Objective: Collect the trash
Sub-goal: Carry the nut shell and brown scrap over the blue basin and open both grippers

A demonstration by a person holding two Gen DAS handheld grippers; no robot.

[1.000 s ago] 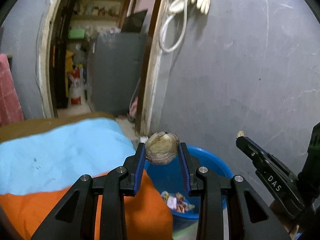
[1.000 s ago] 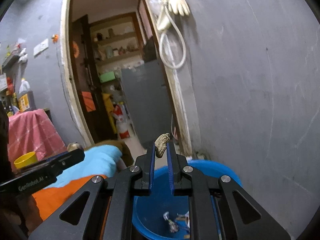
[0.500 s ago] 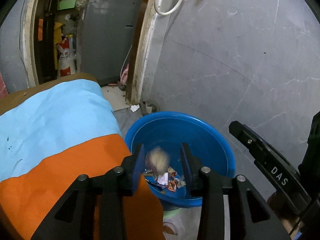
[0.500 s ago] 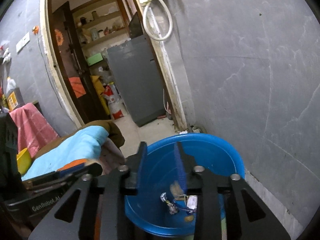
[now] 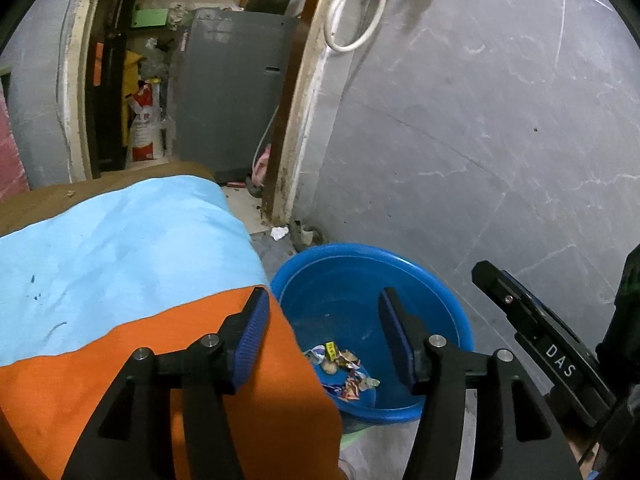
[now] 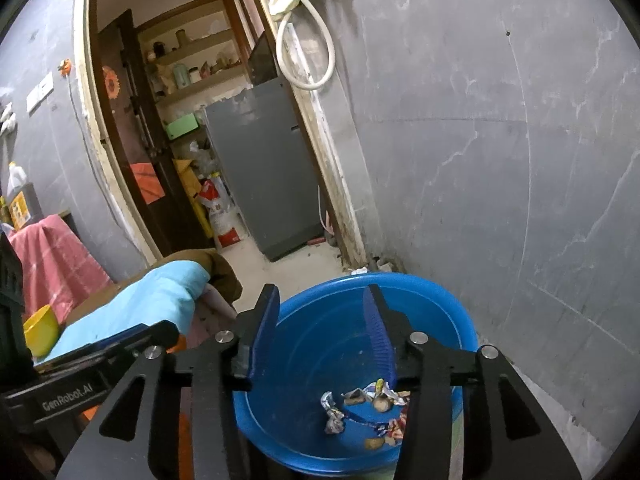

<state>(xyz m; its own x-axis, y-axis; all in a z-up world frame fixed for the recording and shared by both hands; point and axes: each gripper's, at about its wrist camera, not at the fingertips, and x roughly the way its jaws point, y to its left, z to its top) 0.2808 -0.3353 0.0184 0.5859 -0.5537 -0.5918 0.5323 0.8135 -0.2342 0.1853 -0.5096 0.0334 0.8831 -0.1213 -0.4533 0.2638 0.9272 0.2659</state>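
a: what's around the grippers?

b: a blue tub point(image 5: 420, 276) sits on the floor just below and ahead of both, close to the grey wall point(image 5: 500, 140). to the left of the left gripper point(image 5: 320, 322) a bed cover, light blue point(image 5: 120, 248) then orange point(image 5: 160, 380), comes right up beside the tub's rim and hides part of it in the left wrist view. beyond is a doorway with a grey fridge point(image 6: 256, 168) and shelves.

a: and the trash?

b: crumpled wrappers and scraps point(image 6: 368, 404) lie in the bottom of the tub, under the right gripper point(image 6: 322, 322).

a: are the grippers holding anything?

b: no. both have just been opening; the left one's jaws stand about half apart, the right's a bit less, and nothing sits between either pair of blue pads. they hang side by side over the tub, apart from it.
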